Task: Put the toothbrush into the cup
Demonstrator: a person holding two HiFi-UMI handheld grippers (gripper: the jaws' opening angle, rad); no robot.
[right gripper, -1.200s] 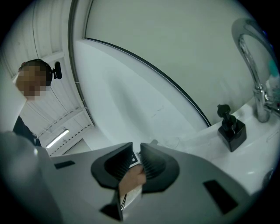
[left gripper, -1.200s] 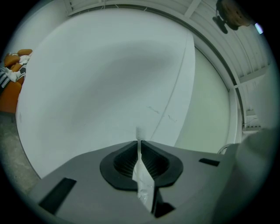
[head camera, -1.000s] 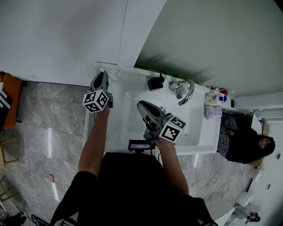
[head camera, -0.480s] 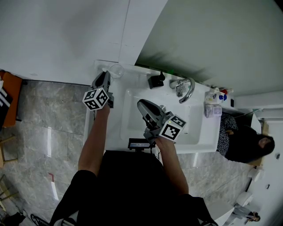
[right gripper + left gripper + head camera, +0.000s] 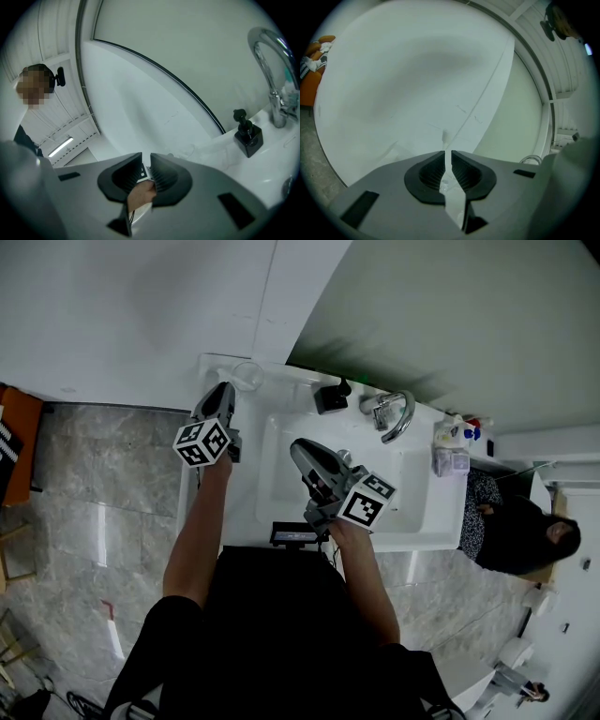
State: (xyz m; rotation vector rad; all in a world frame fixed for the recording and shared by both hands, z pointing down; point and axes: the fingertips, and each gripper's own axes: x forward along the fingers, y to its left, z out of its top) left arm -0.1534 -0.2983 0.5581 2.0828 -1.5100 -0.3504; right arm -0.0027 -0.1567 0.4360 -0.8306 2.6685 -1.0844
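Note:
A clear cup (image 5: 248, 376) stands at the far left corner of the white washbasin counter (image 5: 239, 498). My left gripper (image 5: 225, 390) hovers just in front of it. In the left gripper view the gripper (image 5: 447, 157) has its jaws a thin slit apart, and a slim white toothbrush (image 5: 444, 136) pokes up past the tips, seemingly pinched between them. Its lower part is hidden. My right gripper (image 5: 298, 448) hangs over the basin. Its jaws (image 5: 146, 159) stand a narrow gap apart with nothing in them.
A chrome faucet (image 5: 398, 413) and a black soap dispenser (image 5: 330, 397) sit behind the basin. Bottles (image 5: 455, 442) crowd the right end. A dark device (image 5: 295, 535) lies on the front rim. A person (image 5: 520, 535) in dark clothes stands at the right. A wall and mirror rise behind.
The whole picture has slid slightly upward. Relative to the basin and cup, both grippers keep their places.

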